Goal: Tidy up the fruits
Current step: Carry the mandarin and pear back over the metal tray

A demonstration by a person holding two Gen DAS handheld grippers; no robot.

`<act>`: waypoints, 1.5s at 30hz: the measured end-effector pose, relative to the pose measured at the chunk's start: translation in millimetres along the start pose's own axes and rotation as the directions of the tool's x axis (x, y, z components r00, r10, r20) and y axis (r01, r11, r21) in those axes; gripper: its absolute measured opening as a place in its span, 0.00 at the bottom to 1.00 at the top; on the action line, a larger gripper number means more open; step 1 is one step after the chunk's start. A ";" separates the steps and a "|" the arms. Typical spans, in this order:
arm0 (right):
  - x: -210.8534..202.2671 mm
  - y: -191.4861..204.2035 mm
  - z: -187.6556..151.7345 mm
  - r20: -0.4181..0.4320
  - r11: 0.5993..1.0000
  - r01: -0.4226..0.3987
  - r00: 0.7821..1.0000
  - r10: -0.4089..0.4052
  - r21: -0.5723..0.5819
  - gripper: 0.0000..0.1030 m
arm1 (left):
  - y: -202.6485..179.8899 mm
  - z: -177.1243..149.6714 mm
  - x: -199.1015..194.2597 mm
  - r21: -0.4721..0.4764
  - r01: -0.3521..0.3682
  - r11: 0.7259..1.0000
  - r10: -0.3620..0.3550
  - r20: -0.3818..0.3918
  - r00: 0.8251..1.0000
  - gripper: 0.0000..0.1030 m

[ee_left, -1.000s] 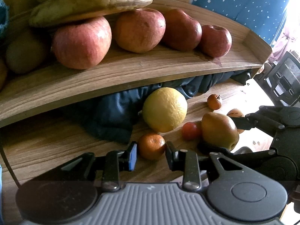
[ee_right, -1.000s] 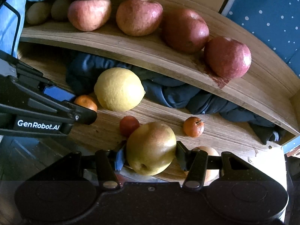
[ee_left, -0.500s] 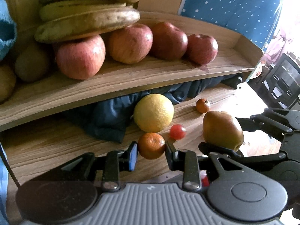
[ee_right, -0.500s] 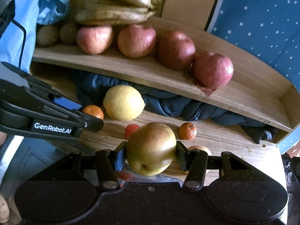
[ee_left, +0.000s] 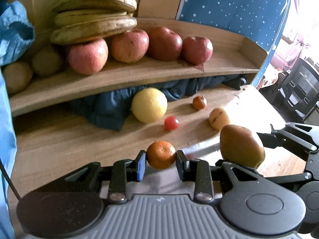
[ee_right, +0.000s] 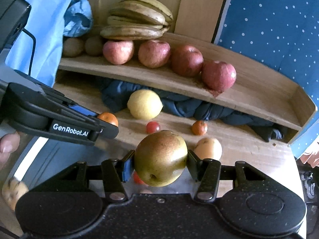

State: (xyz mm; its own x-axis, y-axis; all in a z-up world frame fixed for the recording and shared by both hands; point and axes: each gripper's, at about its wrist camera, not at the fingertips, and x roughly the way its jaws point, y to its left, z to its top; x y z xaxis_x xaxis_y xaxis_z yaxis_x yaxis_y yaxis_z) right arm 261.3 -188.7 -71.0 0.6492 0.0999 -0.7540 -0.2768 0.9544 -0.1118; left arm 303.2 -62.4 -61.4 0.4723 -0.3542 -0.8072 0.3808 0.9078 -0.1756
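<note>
My left gripper [ee_left: 161, 162] is shut on a small orange mandarin [ee_left: 161, 155], held above the front of the wooden table [ee_left: 59, 145]. Beside it on the right, my right gripper [ee_right: 160, 164] is shut on a green-brown pear [ee_right: 161, 157]; that pear [ee_left: 241, 146] also shows in the left wrist view. The mandarin [ee_right: 108, 118] peeks past the left gripper's fingers in the right wrist view. On the table lie a large yellow lemon [ee_left: 149, 105], a red cherry tomato [ee_left: 171, 123], a second mandarin [ee_left: 199, 102] and a pale pear [ee_left: 219, 118].
A wooden shelf [ee_left: 127, 75] above the table carries several red apples [ee_left: 129, 45], bananas [ee_left: 95, 14] stacked on them and brown kiwis [ee_left: 18, 75] at the left. Dark blue cloth [ee_left: 111, 107] lies under the shelf. A blue dotted panel [ee_right: 269, 23] stands at the right.
Both grippers have risen and pulled back from the shelf with their fruits, so the lemon and tomato look smaller and farther. The mandarin and the pear have stayed in the grips.
</note>
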 end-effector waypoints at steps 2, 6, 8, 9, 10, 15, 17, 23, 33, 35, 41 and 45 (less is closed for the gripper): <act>-6.0 0.3 -8.4 -0.004 1.000 -0.011 1.000 0.011 0.001 0.54 | -3.8 -6.7 -3.1 -0.006 -0.009 1.000 0.009 -0.004 1.000 0.34; -17.7 1.5 -24.0 -0.014 0.999 -0.031 0.999 0.031 0.005 0.54 | -11.4 -21.5 -12.7 -0.011 -0.020 1.000 0.020 -0.011 1.000 0.34; -23.5 2.8 -31.6 -0.017 0.999 -0.042 0.999 0.042 0.006 0.54 | -15.1 -28.9 -16.6 -0.013 -0.026 1.000 0.026 -0.014 1.000 0.34; -26.5 3.9 -35.9 -0.019 0.999 -0.048 0.999 0.048 0.004 0.54 | -17.1 -32.7 -18.9 -0.015 -0.028 1.000 0.027 -0.015 1.000 0.34; -28.8 4.4 -39.0 -0.021 0.999 -0.053 0.998 0.053 0.003 0.54 | -19.0 -36.3 -21.1 -0.017 -0.029 0.999 0.029 -0.016 0.999 0.34; -40.3 8.7 -55.7 -0.032 0.997 -0.079 0.996 0.079 -0.011 0.54 | -28.3 -51.7 -29.3 -0.026 -0.037 0.999 0.037 -0.019 0.999 0.34; -44.4 10.1 -63.0 -0.038 0.996 -0.088 0.995 0.087 -0.017 0.54 | -32.1 -57.3 -32.1 -0.030 -0.040 0.999 0.040 -0.020 0.999 0.34; -53.9 13.5 -80.5 -0.052 0.994 -0.108 0.993 0.106 -0.027 0.54 | -43.4 -73.8 -38.3 -0.031 -0.043 0.999 0.042 -0.027 0.999 0.34; -59.5 18.6 -98.5 -0.063 0.991 -0.128 0.990 0.126 -0.042 0.54 | -61.0 -96.8 -45.1 -0.008 -0.029 1.000 0.029 -0.036 0.999 0.34; -58.4 18.6 -99.9 -0.065 0.991 -0.131 0.990 0.128 -0.043 0.54 | -62.2 -100.5 -45.3 -0.007 -0.031 0.999 0.031 -0.042 0.999 0.34; -56.5 20.4 -104.4 -0.072 0.990 -0.132 0.989 0.128 -0.055 0.54 | -64.1 -107.0 -43.8 -0.005 -0.048 0.999 0.048 -0.065 0.997 0.34; -55.9 20.5 -104.6 -0.071 0.989 -0.133 0.989 0.128 -0.059 0.54 | -65.6 -109.7 -43.7 -0.002 -0.050 0.999 0.050 -0.076 0.996 0.34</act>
State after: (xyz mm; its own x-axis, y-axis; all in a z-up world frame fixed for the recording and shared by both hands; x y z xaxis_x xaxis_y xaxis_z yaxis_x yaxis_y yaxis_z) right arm 145.2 -204.2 -98.9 0.5564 0.2013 -0.8062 -0.4018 0.9144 -0.0489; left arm 170.4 -81.9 -76.4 0.4287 -0.2905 -0.8555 0.3551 0.9249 -0.1362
